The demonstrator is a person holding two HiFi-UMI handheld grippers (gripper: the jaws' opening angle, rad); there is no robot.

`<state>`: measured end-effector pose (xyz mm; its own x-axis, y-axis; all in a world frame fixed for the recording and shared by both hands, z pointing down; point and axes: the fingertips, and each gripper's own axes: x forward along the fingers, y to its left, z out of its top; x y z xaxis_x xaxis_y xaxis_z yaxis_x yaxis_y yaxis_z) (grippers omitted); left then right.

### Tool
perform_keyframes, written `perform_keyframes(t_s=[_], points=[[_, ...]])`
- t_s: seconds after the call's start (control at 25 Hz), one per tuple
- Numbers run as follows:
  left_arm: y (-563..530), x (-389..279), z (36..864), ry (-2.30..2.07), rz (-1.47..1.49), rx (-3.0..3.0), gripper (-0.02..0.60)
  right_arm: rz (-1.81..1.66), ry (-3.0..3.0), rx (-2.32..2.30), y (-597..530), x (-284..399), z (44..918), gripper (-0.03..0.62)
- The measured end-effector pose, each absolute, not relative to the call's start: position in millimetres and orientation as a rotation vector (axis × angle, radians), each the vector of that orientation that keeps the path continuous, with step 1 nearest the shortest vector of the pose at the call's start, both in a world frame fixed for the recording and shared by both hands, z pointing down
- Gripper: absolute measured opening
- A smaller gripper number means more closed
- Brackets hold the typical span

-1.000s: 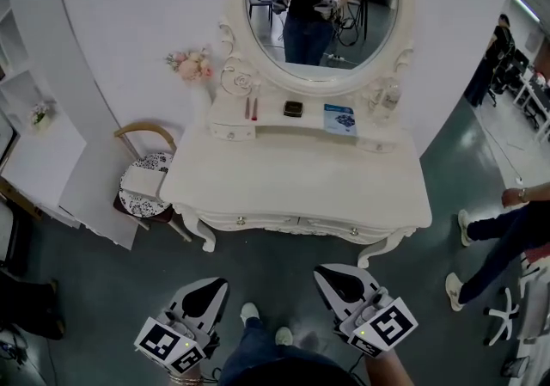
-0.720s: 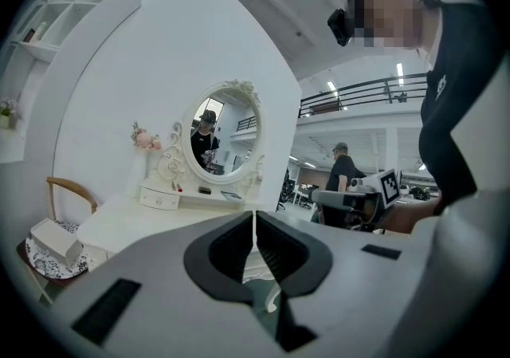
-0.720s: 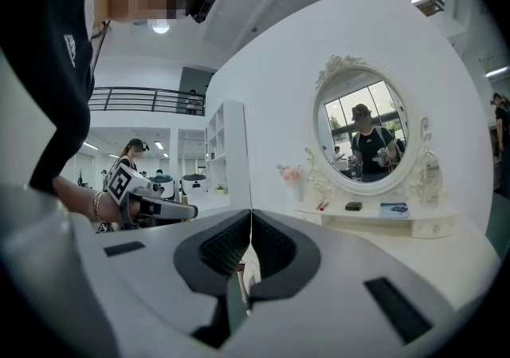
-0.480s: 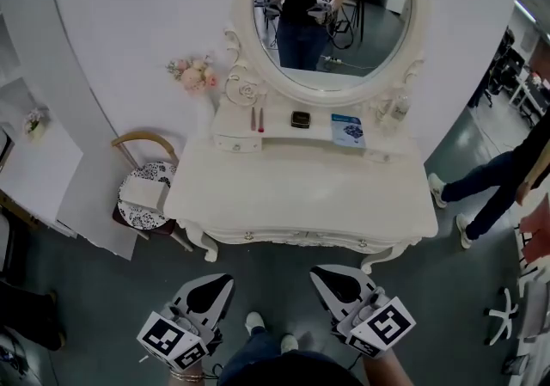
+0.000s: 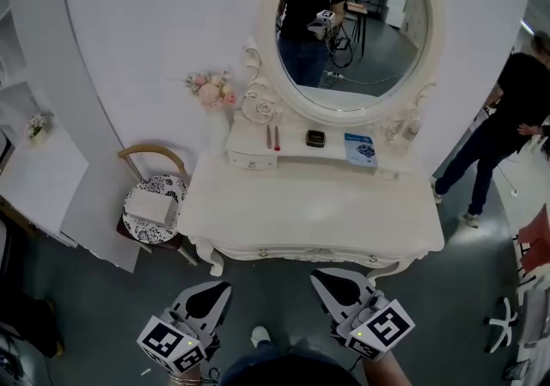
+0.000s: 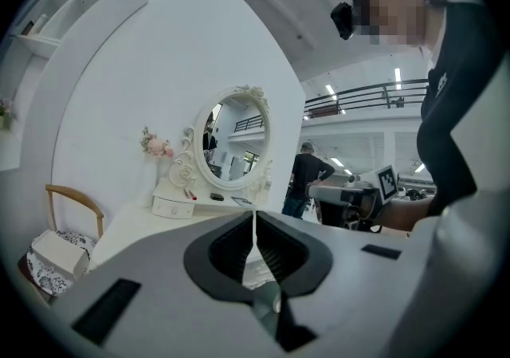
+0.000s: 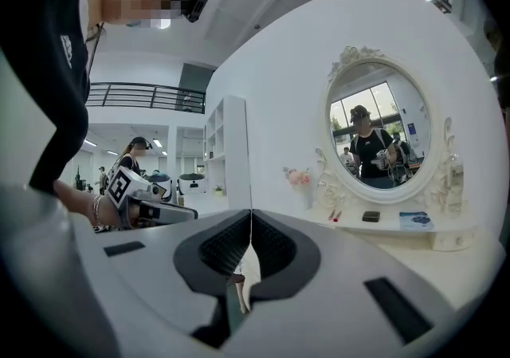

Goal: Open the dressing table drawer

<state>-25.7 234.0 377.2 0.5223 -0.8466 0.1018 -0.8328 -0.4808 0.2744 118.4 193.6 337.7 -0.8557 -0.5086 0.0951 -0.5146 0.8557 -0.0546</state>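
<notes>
A white dressing table point(image 5: 309, 204) with an oval mirror point(image 5: 352, 19) stands against the white wall. Its front drawers point(image 5: 316, 253) are closed, with small knobs along the front edge. My left gripper point(image 5: 216, 291) hangs below the table's front at lower left, jaws shut and empty. My right gripper point(image 5: 326, 279) sits at lower right, also shut with nothing in it. Both are apart from the drawer front. In the left gripper view the table point(image 6: 143, 217) lies ahead to the left; in the right gripper view the mirror point(image 7: 381, 137) is to the right.
A small chair point(image 5: 153, 195) with a patterned cushion stands left of the table. A low shelf unit point(image 5: 258, 150) on the tabletop carries small items and a booklet point(image 5: 363, 149). A person point(image 5: 503, 126) stands at the right. Pink flowers point(image 5: 210, 88) hang on the wall.
The dressing table has drawn closer in the head view and shifted right. Both grippers stay shut. The person at the right has walked further up.
</notes>
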Motion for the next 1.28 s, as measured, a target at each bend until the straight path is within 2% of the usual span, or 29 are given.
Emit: perform_keyframes(t_s=[0.4, 0.52, 0.72, 1.28], points=[[240, -59, 389, -1.384, -0.032, 2.46, 0.028, 0.009, -2.953, 0.778, 200, 81, 328, 0.02], [241, -58, 391, -1.369, -0.031, 2.456, 0.028, 0.0, -2.929, 0.821, 196, 91, 331, 0.02], [235, -54, 395, -1.353, -0.038, 2.456, 0.028, 0.185, -2.87, 0.952, 183, 113, 350, 0.02], [202, -46, 395, -1.411, -0.027, 2.409, 0.028, 0.178, -2.888, 0.846, 140, 108, 354, 0.02]])
